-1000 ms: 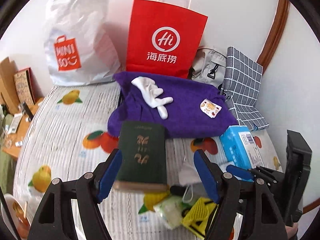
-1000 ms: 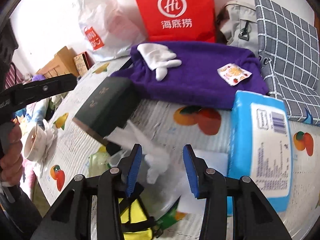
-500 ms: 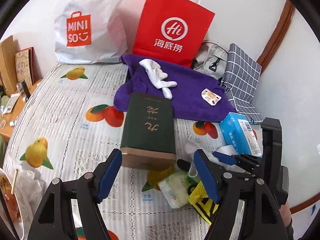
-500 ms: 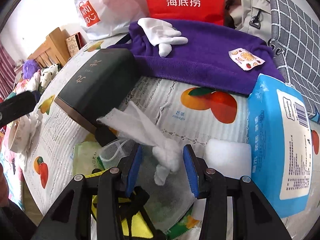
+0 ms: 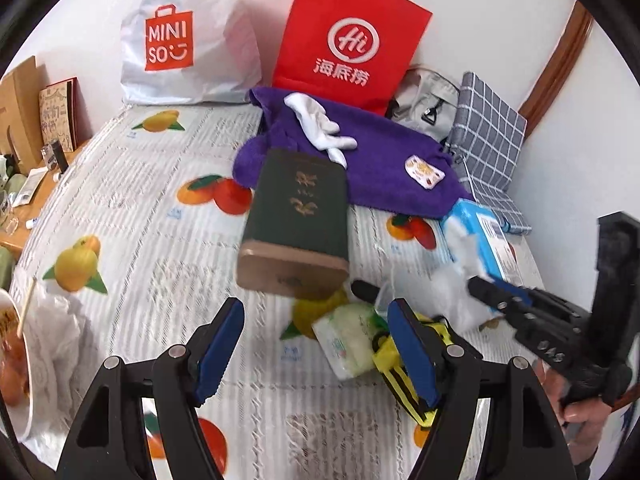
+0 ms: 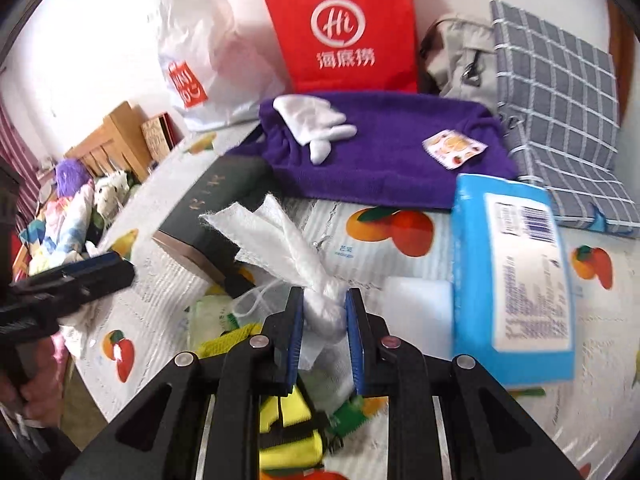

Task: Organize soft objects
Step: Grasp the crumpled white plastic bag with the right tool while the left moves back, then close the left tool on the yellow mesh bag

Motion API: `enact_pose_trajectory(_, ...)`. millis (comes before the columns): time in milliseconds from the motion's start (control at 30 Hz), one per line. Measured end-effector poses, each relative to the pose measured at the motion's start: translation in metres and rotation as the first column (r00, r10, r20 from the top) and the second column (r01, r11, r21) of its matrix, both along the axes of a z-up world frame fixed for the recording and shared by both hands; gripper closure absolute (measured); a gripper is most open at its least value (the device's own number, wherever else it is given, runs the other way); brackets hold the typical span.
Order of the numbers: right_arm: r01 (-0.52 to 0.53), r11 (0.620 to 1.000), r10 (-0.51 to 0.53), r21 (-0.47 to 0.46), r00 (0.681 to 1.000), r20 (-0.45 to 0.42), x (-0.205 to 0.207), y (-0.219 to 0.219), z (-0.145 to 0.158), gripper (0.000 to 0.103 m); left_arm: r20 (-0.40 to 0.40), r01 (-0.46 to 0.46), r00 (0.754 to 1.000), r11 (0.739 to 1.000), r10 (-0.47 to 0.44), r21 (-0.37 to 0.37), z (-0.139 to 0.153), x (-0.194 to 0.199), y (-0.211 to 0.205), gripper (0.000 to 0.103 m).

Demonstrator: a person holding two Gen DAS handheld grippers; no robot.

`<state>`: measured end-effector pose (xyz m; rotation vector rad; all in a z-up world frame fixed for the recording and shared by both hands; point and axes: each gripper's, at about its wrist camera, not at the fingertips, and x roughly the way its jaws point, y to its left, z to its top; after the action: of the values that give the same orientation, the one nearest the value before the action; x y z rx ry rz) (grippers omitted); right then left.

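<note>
White cloth (image 6: 316, 280): right gripper (image 6: 322, 336) closing, pinching it; left gripper (image 5: 316, 344) spread, nothing between.

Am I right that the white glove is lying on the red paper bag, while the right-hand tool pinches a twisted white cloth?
Not quite. The white glove lies on the purple towel, as the right wrist view shows; the red paper bag stands upright behind that towel. The rest holds: the right gripper is closing its jaws on the twisted white cloth, which sits between them.
</note>
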<state>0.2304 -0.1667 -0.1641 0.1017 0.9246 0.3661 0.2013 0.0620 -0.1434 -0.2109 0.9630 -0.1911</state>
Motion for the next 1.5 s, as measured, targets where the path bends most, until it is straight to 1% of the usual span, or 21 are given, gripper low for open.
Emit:
enact_pose_trajectory(167, 0.011, 1.0, -0.011, -0.002, 1.0, 0.027, -0.028, -0.017, 0.009, 0.082, -0.005, 0.032, 0.999, 0.999, -0.032, 0.028, -0.005, -0.011, -0.022, 0.03)
enact_pose_trajectory(267, 0.012, 1.0, -0.011, -0.022, 0.999, 0.035, -0.051, -0.03, 0.011, 0.082, -0.02, 0.075, 0.997, 0.997, -0.074, 0.03, -0.012, -0.014, -0.038, 0.03)
enact_pose_trajectory(333, 0.022, 0.999, -0.021, -0.04, 0.999, 0.035, -0.062, -0.039, 0.008, 0.082, -0.027, 0.087, 0.996, 0.996, -0.086, 0.034, -0.018, -0.015, -0.049, 0.03)
enact_pose_trajectory(400, 0.033, 0.998, -0.032, -0.057, 0.999, 0.026, -0.074, -0.05, 0.003, 0.082, -0.026, 0.105, 0.994, 0.994, -0.104, 0.043, -0.022, -0.015, -0.059, 0.03)
enact_pose_trajectory(533, 0.077, 0.991, -0.077, -0.107, 0.997, 0.005, -0.094, -0.073, -0.013, 0.082, -0.024, 0.173, 0.985, 0.983, -0.172, 0.06, -0.03, -0.013, -0.078, 0.03)
enact_pose_trajectory(600, 0.097, 0.987, -0.1, -0.127, 0.995, -0.014, -0.099, -0.084, -0.025, 0.082, -0.03, 0.194, 0.981, 0.979, -0.192, 0.061, -0.033, -0.01, -0.084, 0.03)
enact_pose_trajectory(733, 0.138, 0.977, -0.149, -0.161, 0.987, -0.06, -0.099, -0.103, -0.048, 0.082, -0.037, 0.208, 0.978, 0.973, -0.206, 0.101, -0.037, -0.002, -0.092, 0.03)
enact_pose_trajectory(767, 0.143, 0.976, -0.156, -0.165, 0.985, -0.074, -0.098, -0.106, -0.053, 0.082, -0.039, 0.217, 0.976, 0.97, -0.214, 0.108, -0.039, -0.001, -0.094, 0.033)
enact_pose_trajectory(800, 0.143, 0.975, -0.158, -0.168, 0.984, -0.079, -0.097, -0.108, -0.057, 0.081, -0.047, 0.224, 0.974, 0.967, -0.22, 0.12, -0.042, 0.001, -0.096, 0.04)
enact_pose_trajectory(867, 0.136, 0.976, -0.153, -0.17, 0.984, -0.087, -0.097, -0.11, -0.063, 0.079, -0.069, 0.231, 0.972, 0.966, -0.224, 0.119, -0.049, 0.004, -0.098, 0.05)
enact_pose_trajectory(933, 0.13, 0.978, -0.146, -0.162, 0.985, -0.091, -0.095, -0.11, -0.068, 0.078, -0.061, 0.218, 0.975, 0.969, -0.213, 0.112, -0.05, 0.003, -0.096, 0.054)
enact_pose_trajectory(967, 0.13, 0.979, -0.145, -0.159, 0.986, -0.087, -0.095, -0.11, -0.07, 0.078, -0.056, 0.215, 0.976, 0.97, -0.21, 0.117, -0.049, 0.002, -0.095, 0.061)
enact_pose_trajectory(1033, 0.131, 0.979, -0.142, -0.154, 0.988, -0.067, -0.095, -0.11, -0.071, 0.077, -0.056, 0.219, 0.975, 0.969, -0.214, 0.115, -0.047, 0.0, -0.092, 0.062)
enact_pose_trajectory(1167, 0.113, 0.984, -0.121, -0.14, 0.991, -0.052, -0.095, -0.109, -0.072, 0.069, -0.064, 0.216, 0.976, 0.97, -0.21, 0.11, -0.05, 0.002, -0.092, 0.06)
enact_pose_trajectory(1233, 0.109, 0.983, -0.116, -0.147, 0.992, -0.044, -0.095, -0.106, -0.072, 0.068, -0.057, 0.206, 0.978, 0.973, -0.201, 0.102, -0.051, 0.003, -0.092, 0.059)
enact_pose_trajectory(1267, 0.109, 0.982, -0.116, -0.153, 0.992, -0.039, -0.095, -0.105, -0.072, 0.068, -0.053, 0.202, 0.979, 0.975, -0.198, 0.096, -0.051, 0.004, -0.092, 0.061)
enact_pose_trajectory(1300, 0.11, 0.982, -0.117, -0.154, 0.992, -0.038, -0.095, -0.105, -0.072, 0.069, -0.049, 0.201, 0.979, 0.975, -0.198, 0.093, -0.051, 0.004, -0.092, 0.062)
enact_pose_trajectory(1367, 0.119, 0.979, -0.126, -0.167, 0.991, -0.032, -0.094, -0.105, -0.072, 0.079, -0.029, 0.215, 0.977, 0.969, -0.213, 0.121, -0.05, 0.001, -0.093, 0.066)
enact_pose_trajectory(1400, 0.128, 0.976, -0.135, -0.175, 0.99, -0.029, -0.095, -0.107, -0.071, 0.079, -0.022, 0.222, 0.975, 0.966, -0.221, 0.135, -0.049, -0.001, -0.094, 0.068)
enact_pose_trajectory(1433, 0.131, 0.977, -0.138, -0.168, 0.99, -0.033, -0.094, -0.108, -0.071, 0.08, -0.017, 0.219, 0.976, 0.967, -0.219, 0.132, -0.047, -0.003, -0.092, 0.069)
enact_pose_trajectory(1500, 0.142, 0.979, -0.15, -0.146, 0.988, -0.047, -0.093, -0.111, -0.069, 0.081, -0.012, 0.211, 0.977, 0.972, -0.211, 0.1, -0.043, -0.007, -0.086, 0.071)
